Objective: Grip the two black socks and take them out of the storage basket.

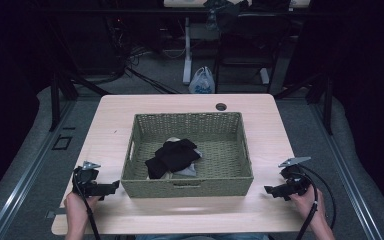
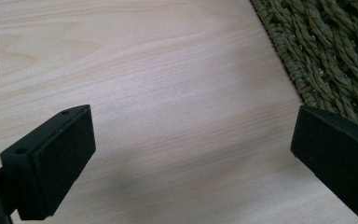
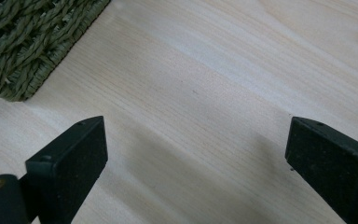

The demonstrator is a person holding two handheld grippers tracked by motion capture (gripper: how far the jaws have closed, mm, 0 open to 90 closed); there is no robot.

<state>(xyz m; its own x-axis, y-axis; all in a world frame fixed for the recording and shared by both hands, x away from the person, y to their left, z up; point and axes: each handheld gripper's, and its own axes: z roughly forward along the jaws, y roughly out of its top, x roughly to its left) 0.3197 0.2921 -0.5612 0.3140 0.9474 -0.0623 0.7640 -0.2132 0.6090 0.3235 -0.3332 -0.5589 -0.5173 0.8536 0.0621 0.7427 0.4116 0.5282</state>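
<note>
A green woven basket (image 1: 187, 186) stands in the middle of a light wooden table (image 1: 115, 115). Inside it lies a pile of dark clothes (image 1: 172, 156) on some grey and pale fabric. My left gripper (image 1: 111, 188) rests at the basket's front left corner, held by a hand, jaws wide apart with bare wood between them (image 2: 193, 144). The basket's corner (image 2: 335, 51) lies just to its right. My right gripper (image 1: 272, 190) sits at the basket's front right, also open over bare tabletop (image 3: 196, 154), with the basket's corner (image 3: 23, 46) off to its left.
A round cable hole (image 1: 221, 106) sits near the table's far edge. Beyond the table are a white bag (image 1: 202, 81) on the floor, desk legs and cables. Dark stands flank both sides of the table.
</note>
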